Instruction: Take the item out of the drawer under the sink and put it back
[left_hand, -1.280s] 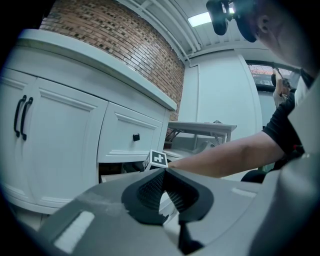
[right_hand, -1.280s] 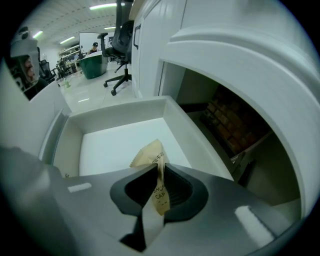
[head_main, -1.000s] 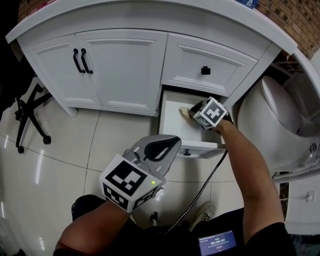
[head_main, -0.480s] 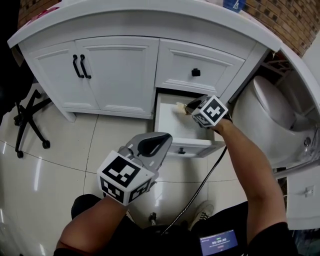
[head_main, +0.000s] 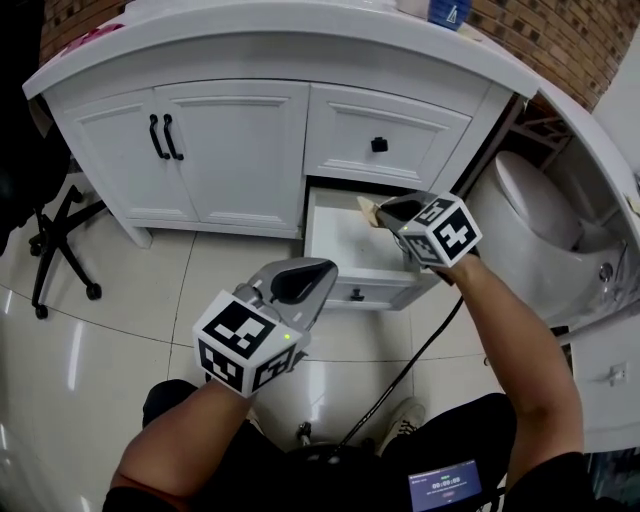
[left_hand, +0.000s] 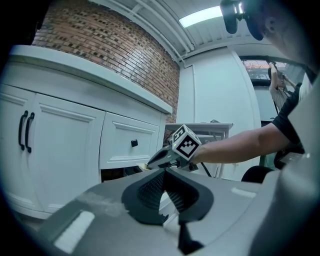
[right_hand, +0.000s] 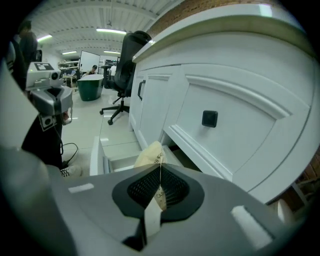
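Packet (right_hand: 149, 153) and drawer (head_main: 338, 250) are seen beyond the left gripper (head_main: 318, 272), held nearest with jaws pressed together on nothing. Farther off, the packet is clamped by the right gripper (head_main: 385, 212) over the open drawer; it should be lowered squarely inside before being released.

On your left, a black office chair (head_main: 60, 235) stands on the glossy tiled floor (head_main: 110, 340). On your right, a white toilet (head_main: 535, 210) sits below a brick wall (head_main: 565, 35). A black cable (head_main: 405, 375) trails beneath you.
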